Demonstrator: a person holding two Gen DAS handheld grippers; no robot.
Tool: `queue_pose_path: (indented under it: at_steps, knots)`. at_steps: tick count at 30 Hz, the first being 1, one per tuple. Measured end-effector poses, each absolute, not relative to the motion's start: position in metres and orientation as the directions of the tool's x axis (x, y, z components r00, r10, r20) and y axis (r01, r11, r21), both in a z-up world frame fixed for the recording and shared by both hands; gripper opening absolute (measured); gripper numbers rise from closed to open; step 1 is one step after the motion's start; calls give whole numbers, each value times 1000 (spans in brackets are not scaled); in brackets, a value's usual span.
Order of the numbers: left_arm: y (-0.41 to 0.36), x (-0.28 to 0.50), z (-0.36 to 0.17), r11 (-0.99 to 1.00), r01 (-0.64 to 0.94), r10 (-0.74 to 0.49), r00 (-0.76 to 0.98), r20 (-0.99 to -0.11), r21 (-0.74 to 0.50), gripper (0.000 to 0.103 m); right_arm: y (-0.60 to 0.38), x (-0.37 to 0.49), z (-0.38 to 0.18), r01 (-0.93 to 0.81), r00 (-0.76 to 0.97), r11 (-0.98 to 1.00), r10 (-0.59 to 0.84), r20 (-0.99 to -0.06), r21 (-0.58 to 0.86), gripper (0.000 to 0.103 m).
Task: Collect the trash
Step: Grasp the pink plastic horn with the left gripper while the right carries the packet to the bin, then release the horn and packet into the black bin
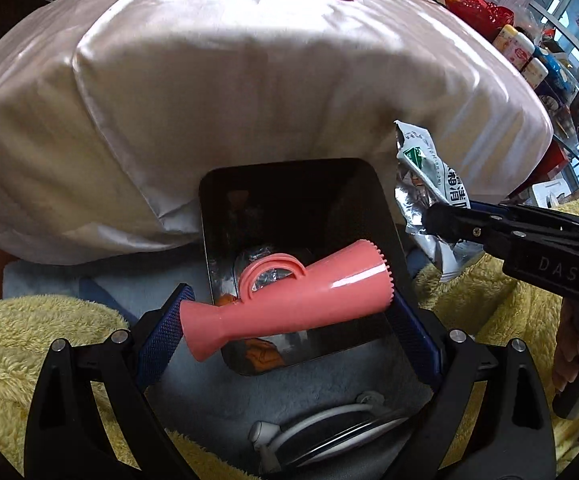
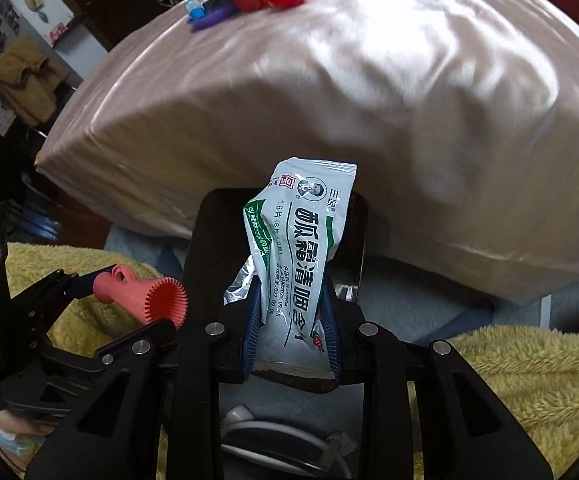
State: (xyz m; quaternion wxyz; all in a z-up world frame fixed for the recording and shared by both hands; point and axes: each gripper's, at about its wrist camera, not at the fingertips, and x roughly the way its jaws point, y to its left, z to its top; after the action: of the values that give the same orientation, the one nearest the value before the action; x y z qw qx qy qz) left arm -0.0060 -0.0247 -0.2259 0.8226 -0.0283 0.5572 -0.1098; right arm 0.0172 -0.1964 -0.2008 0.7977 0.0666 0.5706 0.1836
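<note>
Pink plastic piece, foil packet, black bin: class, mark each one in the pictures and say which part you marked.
pink plastic piece [image 1: 289, 304]: left wrist view, middle of its barrel, between the fingers.
foil packet [image 2: 297, 264]: right wrist view, printed face above the fingers.
black bin [image 1: 289, 164]: left wrist view, far rim against the bedding.

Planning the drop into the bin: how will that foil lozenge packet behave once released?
The packet looks thin and crumpled, so probably floppy and very light. It may flutter rather than fall straight into the black bin. Its glossy foil seems slippery between the right tongs.
</note>
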Motion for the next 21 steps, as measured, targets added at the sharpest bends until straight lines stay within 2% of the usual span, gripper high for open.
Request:
queue_pose_path:
  at_steps: [6,9,11,16,21]
  knots:
    - [-23,-1,-234,974,143,-217,336,-917,-178,90,-188,21,-213,-216,256,927,358,-898,308,33]
    - [-22,0,-235,973,140,-221,330,-918,-184,90,-184,23,-210,-222,266,926,360,-894,307,45]
    - [-22,1,-235,973,138,-223,328,-918,-187,92,-185,24,-208,-218,270,925,364,-891,311,56]
    - [-21,1,-233,974,133,-216,333,-918,-181,95,-189,26,-201,-206,294,929,359,-886,308,65]
    - [-18,3,-225,976,133,-207,345,-916,-171,95,-194,29,-185,-192,334,929,364,-869,315,68]
